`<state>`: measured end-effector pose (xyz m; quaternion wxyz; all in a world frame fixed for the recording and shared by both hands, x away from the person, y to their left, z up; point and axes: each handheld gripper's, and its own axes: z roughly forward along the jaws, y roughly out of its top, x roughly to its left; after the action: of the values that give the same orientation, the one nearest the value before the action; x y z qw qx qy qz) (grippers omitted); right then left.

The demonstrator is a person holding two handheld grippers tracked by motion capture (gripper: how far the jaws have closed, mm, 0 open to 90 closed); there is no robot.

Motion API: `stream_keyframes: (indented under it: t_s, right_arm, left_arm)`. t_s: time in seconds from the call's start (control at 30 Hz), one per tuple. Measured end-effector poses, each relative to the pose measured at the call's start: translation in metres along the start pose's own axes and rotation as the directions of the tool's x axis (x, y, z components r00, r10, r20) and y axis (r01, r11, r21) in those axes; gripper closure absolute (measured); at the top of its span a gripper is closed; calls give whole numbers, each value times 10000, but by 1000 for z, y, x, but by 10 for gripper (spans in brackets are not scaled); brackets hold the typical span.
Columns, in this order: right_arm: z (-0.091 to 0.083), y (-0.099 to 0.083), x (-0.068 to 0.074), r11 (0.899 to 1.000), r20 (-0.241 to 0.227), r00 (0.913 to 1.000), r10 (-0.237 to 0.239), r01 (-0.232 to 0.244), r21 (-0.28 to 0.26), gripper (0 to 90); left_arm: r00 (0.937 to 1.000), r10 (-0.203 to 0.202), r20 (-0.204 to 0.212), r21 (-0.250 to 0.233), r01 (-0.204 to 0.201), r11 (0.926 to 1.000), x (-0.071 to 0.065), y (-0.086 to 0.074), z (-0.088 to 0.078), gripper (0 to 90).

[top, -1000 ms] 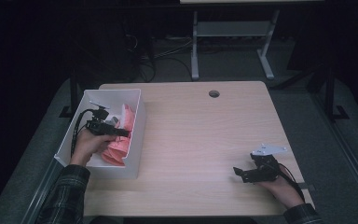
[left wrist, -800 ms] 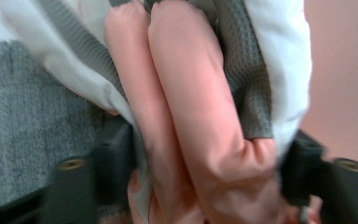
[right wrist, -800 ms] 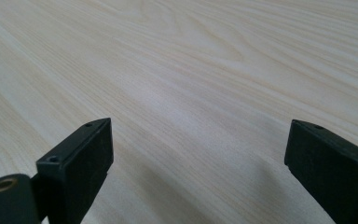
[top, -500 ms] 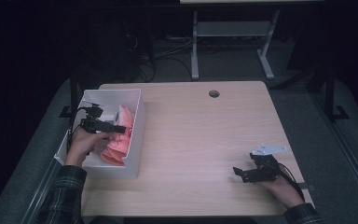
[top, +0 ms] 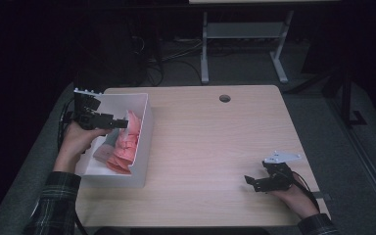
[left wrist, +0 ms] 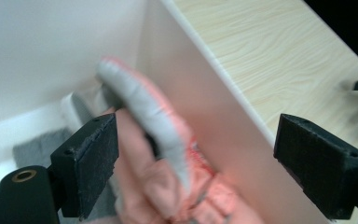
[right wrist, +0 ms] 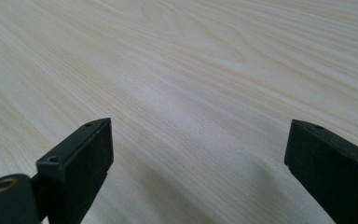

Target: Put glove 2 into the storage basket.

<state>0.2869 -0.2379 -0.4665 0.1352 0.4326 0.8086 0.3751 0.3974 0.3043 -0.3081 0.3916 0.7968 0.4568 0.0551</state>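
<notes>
A white bin (top: 145, 159) stands on the left of the wooden table (top: 215, 142). Pink and grey gloves (top: 125, 146) lie heaped in it against its right wall. My left gripper (top: 125, 123) hovers over the bin, pointing right. Its jaws have just been opening and now stand wide. In the left gripper view one glove (left wrist: 154, 119) lies below and between the jaws of my left gripper (left wrist: 196, 140), beside the bin wall (left wrist: 209, 105); the pads do not press on it. My right gripper (top: 248, 181) rests open near the front right of the table, and between its jaws (right wrist: 198, 140) there is bare wood (right wrist: 191, 70).
A round cable hole (top: 224, 98) sits near the table's far edge. Behind the table a metal stand (top: 245, 54) and loose cables (top: 152, 68) are on the dark floor. Bare wood stretches between the bin and the right hand.
The left gripper has risen out of the bin and its jaws have spread wide; the gloves stay in the bin. The right gripper has not moved.
</notes>
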Motion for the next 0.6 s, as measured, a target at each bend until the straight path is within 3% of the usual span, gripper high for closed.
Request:
stream_keyframes:
  t_s: [0.17, 0.27, 0.3, 0.53, 0.57, 0.6]
  right_arm:
    - [0, 0, 1, 10000, 14, 10000, -26, 26, 30, 76]
    - [0, 0, 2, 10000, -18, 10000, -87, 87, 37, 76]
    - [0, 0, 2, 10000, -18, 10000, -87, 87, 37, 76]
    - [0, 0, 2, 9999, -36, 9999, -155, 155, 3, 76]
    - [0, 0, 2, 9999, -38, 9999, -168, 168, -8, 76]
    - [0, 0, 2, 9999, -31, 9998, -172, 172, -8, 76]
  left_arm:
    - [9974, 673, 240, -236, -667, 9975, -27, 11, -4, 139]
    - [9926, 1111, 501, -240, -1100, 9936, -45, 16, -1, 140]
    - [9926, 1111, 501, -240, -1100, 9936, -45, 16, -1, 140]
    - [9739, 2038, 1000, -194, -2029, 9790, -88, 25, 19, 140]
    - [9739, 2038, 1000, -194, -2029, 9790, -88, 25, 19, 140]
    - [9685, 2215, 1135, -139, -2214, 9751, -100, 26, 26, 142]
